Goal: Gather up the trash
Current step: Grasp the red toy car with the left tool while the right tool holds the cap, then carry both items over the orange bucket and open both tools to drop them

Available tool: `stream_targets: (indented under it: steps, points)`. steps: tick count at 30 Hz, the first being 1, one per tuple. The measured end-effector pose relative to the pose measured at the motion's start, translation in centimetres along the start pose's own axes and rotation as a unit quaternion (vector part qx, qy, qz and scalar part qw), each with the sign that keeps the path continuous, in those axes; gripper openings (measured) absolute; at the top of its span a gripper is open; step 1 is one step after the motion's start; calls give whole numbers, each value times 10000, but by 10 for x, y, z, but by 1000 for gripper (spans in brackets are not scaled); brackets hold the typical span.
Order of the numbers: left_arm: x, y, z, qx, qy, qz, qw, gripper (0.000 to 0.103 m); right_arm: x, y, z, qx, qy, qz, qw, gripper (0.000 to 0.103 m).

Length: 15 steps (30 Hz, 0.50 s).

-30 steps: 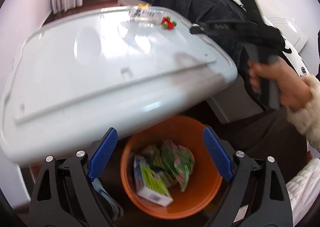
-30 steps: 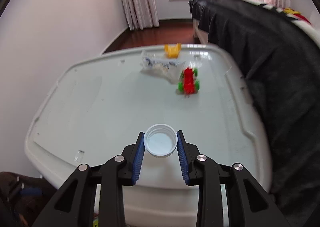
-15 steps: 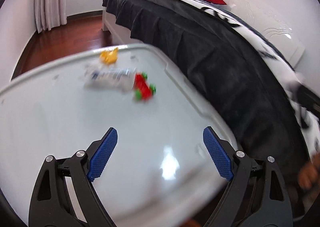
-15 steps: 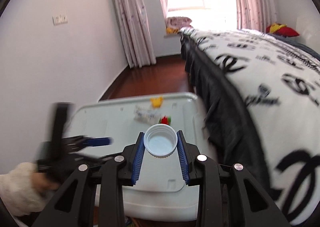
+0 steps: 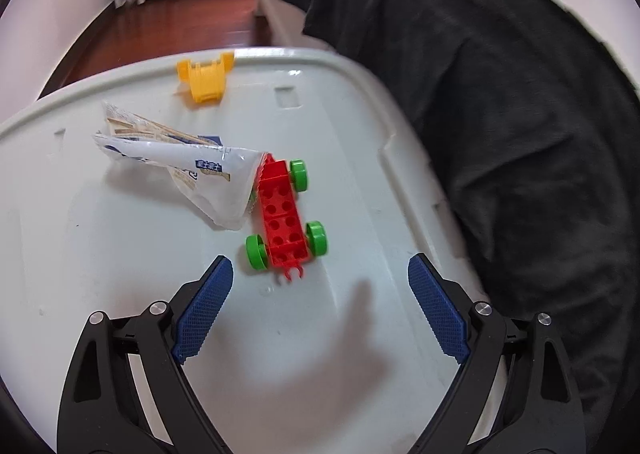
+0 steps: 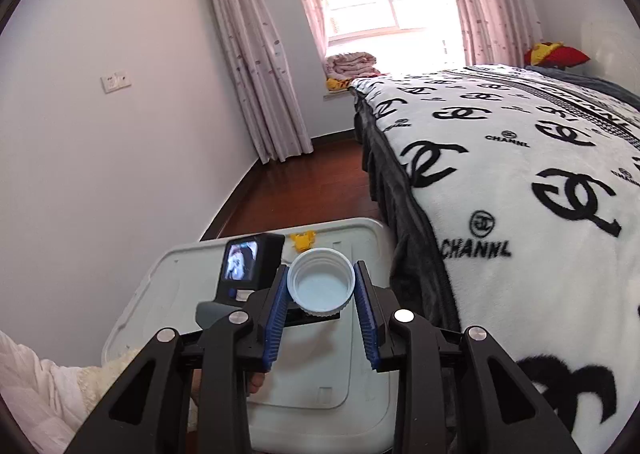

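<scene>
Wrapper [image 5: 188,170]: light, crinkly, slippery; you pinch its folded middle.
Left gripper [image 5: 320,314]: wide, empty.
Right gripper [image 6: 322,286]: clamps bottle cap [image 6: 322,285].

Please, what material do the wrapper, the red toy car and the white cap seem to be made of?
The wrapper looks like thin plastic film: glossy, crinkled, partly see-through, with blue print. The red toy car seems hard moulded plastic: smooth, slightly shiny, with round stud holes and green wheels. The white cap, clamped in the right gripper, looks like matt rigid plastic with a ribbed rim.
</scene>
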State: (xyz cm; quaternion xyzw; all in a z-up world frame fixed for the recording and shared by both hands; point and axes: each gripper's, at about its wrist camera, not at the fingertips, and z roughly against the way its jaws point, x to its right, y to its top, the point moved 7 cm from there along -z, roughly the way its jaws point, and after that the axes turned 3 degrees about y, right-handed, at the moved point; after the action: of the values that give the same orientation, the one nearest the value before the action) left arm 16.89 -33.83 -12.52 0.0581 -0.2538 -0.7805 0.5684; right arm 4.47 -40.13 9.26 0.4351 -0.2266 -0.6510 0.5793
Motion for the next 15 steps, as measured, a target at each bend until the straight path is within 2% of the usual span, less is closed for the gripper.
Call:
stream_targets:
  steps: [3, 8, 9, 10, 11, 12, 15]
  points:
    - [-1, 2, -13, -117, 231, -16, 9997, 87, 4, 0, -2, -4, 4, -31, 10000, 32]
    - [-3, 8, -17, 73, 405, -6, 9992, 86, 7, -4, -5, -77, 13, -106, 9999, 32]
    - [-3, 9, -16, 132, 390, -22, 9991, 82, 7, -5, -5, -86, 30, -136, 9999, 32]
    - [-5, 8, -13, 207, 419, -42, 9989, 66, 7, -4, -7, -93, 46, -151, 9998, 32]
    - [-7, 9, -12, 250, 454, -73, 9986, 39, 9, -2, -10, -99, 70, -154, 9998, 32]
    - [-9, 11, -11, 252, 485, -137, 9984, 39, 7, -2, -10, -90, 81, -144, 9998, 32]
    - [-14, 13, -9, 120, 229, -118, 9996, 39, 3, -4, -13, -117, 150, -149, 9997, 33]
